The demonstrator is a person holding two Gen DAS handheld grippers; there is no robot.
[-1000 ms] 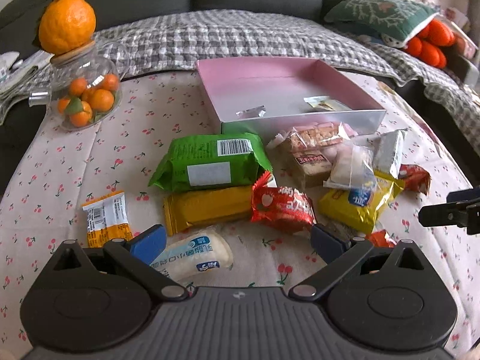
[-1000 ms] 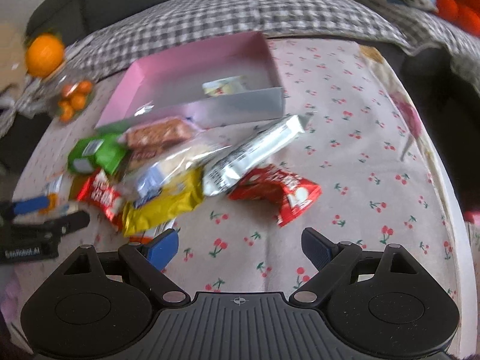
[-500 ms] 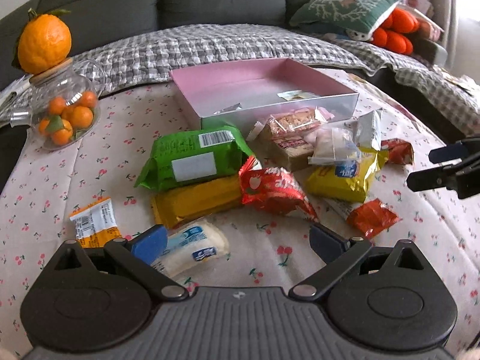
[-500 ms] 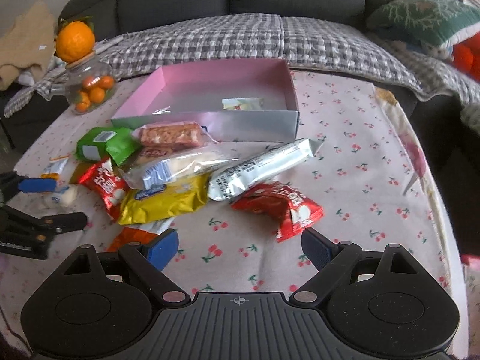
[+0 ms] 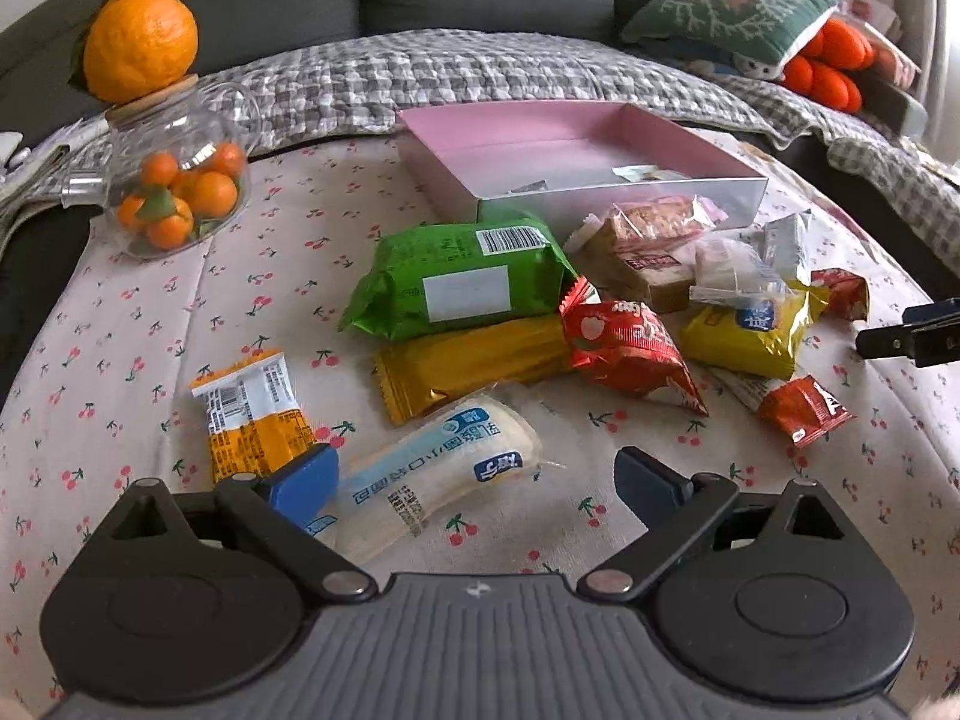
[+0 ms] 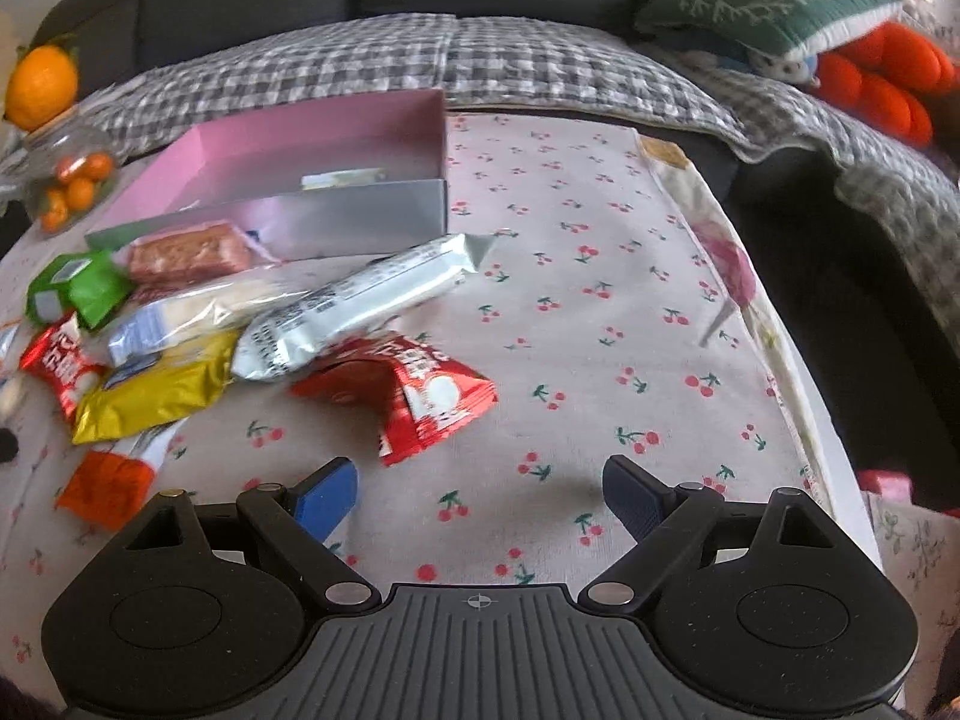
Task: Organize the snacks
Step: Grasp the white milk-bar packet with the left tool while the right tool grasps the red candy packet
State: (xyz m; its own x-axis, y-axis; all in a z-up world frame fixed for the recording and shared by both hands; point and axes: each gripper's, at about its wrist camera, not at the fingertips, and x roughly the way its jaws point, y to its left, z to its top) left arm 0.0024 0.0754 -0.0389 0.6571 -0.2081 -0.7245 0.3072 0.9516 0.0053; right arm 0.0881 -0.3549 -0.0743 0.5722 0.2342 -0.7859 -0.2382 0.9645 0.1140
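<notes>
A pile of snack packets lies on the cherry-print tablecloth in front of a pink open box (image 5: 624, 198) (image 6: 372, 216) that holds a couple of small packets. My left gripper (image 5: 474, 483) is open and empty; a white-and-blue packet (image 5: 438, 468) lies between its fingers, with an orange-and-white packet (image 5: 252, 414) just left. Beyond are a green bag (image 5: 456, 282), a gold bar (image 5: 474, 366) and a red packet (image 5: 630, 348). My right gripper (image 6: 480, 495) is open and empty, just short of a red packet (image 6: 420, 396); a silver bar (image 6: 360, 306) lies behind it.
A glass jar of small oranges (image 5: 174, 180) with a big orange on its lid stands at the table's far left. A grey sofa with a checked blanket and a green cushion (image 5: 732, 18) lies behind. The table's right edge (image 6: 834, 420) drops off near my right gripper.
Both grippers have drawn back and lifted a little, so the views widened. My right gripper swung its view rightward. No snack has moved and both stay open.
</notes>
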